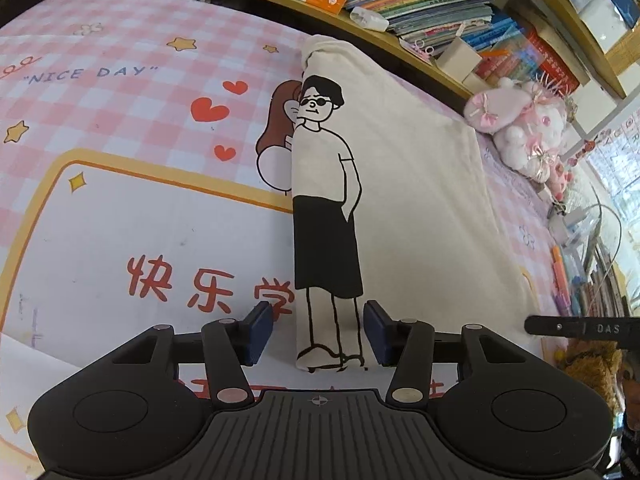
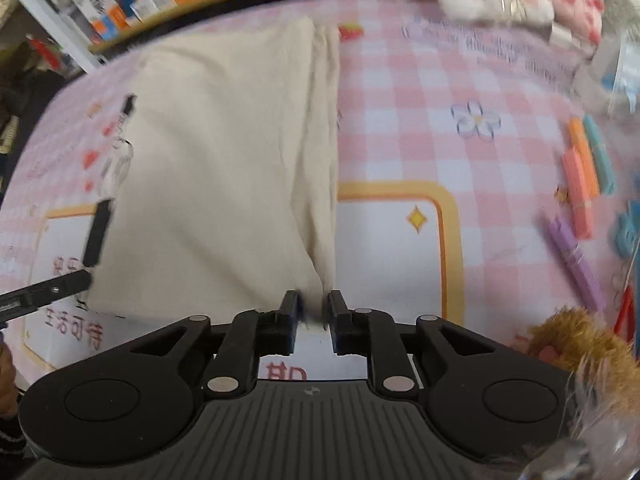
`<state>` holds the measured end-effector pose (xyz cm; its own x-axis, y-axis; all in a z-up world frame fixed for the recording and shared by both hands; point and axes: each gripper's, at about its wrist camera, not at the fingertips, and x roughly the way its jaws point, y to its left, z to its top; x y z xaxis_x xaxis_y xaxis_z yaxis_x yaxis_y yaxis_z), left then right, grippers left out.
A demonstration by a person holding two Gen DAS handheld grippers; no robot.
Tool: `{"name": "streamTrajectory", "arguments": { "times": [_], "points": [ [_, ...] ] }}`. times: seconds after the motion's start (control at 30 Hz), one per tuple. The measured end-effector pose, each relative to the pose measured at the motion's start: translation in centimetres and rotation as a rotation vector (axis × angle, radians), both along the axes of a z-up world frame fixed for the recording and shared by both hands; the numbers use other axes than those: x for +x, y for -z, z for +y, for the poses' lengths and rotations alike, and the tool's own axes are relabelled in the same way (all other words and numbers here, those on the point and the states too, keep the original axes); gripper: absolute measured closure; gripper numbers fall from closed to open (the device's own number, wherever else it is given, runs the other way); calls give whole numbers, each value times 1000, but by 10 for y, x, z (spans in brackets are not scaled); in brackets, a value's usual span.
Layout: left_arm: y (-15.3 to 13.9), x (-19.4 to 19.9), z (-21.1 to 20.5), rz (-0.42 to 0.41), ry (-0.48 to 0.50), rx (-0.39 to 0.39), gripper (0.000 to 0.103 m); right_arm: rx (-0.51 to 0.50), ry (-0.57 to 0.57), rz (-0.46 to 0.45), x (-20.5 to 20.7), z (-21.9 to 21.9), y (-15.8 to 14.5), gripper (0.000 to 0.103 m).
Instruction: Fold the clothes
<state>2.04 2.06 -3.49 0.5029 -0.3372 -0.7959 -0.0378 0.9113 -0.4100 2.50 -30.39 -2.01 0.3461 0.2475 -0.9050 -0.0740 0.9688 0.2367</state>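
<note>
Cartoon print [image 1: 326, 200] shows only from left view.

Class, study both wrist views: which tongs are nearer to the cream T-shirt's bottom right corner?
Right. The right tongs pinch that corner of the cream T-shirt. The left tongs sit open at the opposite, folded edge, straddling the printed figure's feet.

Left gripper [image 1: 319, 334] agape — astride shirt [image 1: 400, 184] edge
</note>
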Motion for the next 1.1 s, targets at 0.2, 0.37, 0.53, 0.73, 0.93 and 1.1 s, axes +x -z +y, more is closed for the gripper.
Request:
{"name": "streamTrajectory", "arguments": {
  "times": [0.2, 0.37, 0.53, 0.73, 0.93, 1.1],
  "points": [
    [10, 7, 3, 39, -2, -77, 97, 8, 27, 24, 1, 1, 17, 85],
    [-15, -6, 29, -29, 12, -98, 100, 38, -16, 40, -5, 8, 18, 87],
    [-18, -22, 56, 16, 41, -53, 100, 125, -99, 93, -23, 34, 20, 88],
    [-5, -28, 70, 74, 134, -14, 94, 71, -108, 81, -37, 58, 15, 88],
    [-28, 23, 80, -61, 200, 85, 77, 39, -28, 69, -42, 61, 13, 88],
    [-31, 94, 91, -162, 153, 15, 76, -34, -11, 33, -46, 77, 11, 88]
  ]
}}
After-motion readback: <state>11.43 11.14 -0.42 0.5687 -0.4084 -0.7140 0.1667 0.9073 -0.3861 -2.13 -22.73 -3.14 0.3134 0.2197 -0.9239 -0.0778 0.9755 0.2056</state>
